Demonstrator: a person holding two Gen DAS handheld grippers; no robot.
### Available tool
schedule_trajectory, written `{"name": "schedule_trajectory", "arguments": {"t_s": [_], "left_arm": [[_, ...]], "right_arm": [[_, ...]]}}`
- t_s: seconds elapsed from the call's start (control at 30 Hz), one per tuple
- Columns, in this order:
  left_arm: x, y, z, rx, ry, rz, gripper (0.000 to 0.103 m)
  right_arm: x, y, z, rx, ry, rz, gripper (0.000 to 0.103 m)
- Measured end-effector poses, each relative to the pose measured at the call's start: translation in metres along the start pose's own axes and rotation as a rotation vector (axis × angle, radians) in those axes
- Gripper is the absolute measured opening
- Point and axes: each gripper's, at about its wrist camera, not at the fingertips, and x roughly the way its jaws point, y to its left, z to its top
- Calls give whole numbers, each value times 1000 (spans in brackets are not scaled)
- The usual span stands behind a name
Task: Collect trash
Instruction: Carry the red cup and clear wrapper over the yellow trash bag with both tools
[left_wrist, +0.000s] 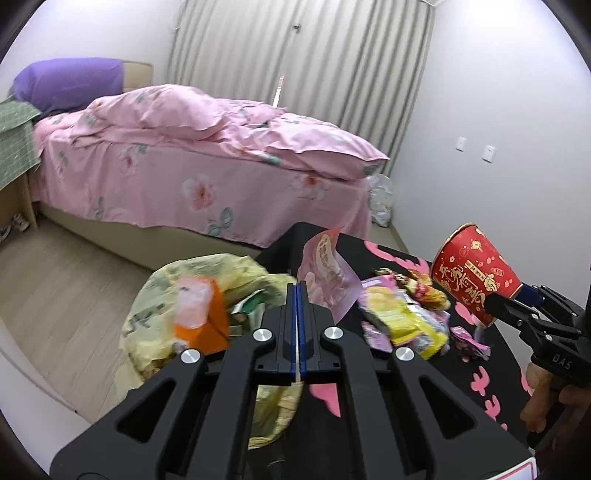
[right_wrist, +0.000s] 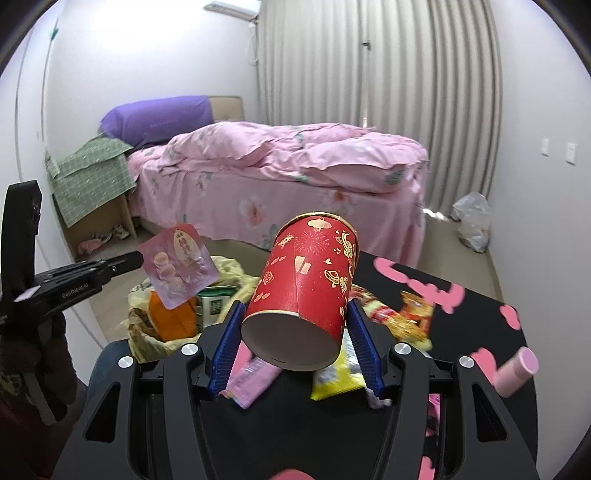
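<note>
My left gripper (left_wrist: 297, 295) is shut on a pink snack wrapper (left_wrist: 327, 275) and holds it up over the table's left edge, beside a yellow trash bag (left_wrist: 192, 295); from the right wrist view the wrapper (right_wrist: 177, 266) hangs above the bag (right_wrist: 162, 321). My right gripper (right_wrist: 295, 325) is shut on a red paper cup (right_wrist: 306, 280) with gold print, tilted and lifted above the wrappers; it also shows in the left wrist view (left_wrist: 476, 273). Several snack wrappers (left_wrist: 402, 314) lie on the black table (left_wrist: 480, 373).
A pink cylinder (right_wrist: 517, 369) lies on the table at the right. An orange pack (left_wrist: 201, 314) and a green carton (right_wrist: 214, 302) sit in the bag. A pink bed (left_wrist: 192, 155) stands behind; a white plastic bag (right_wrist: 472, 218) lies by the curtain.
</note>
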Motion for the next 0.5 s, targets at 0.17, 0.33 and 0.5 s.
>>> {"name": "schedule_trajectory", "arguments": {"t_s": [0.17, 0.33, 0.5], "left_arm": [[-1, 22, -1, -35, 0, 39, 1], [1, 46, -2, -78, 1, 83, 1], [9, 64, -6, -111, 24, 129, 1]], "right_arm": [[14, 24, 14, -37, 4, 41, 53], [24, 44, 22, -91, -3, 71, 53], [45, 56, 28, -123, 19, 120, 53]]}}
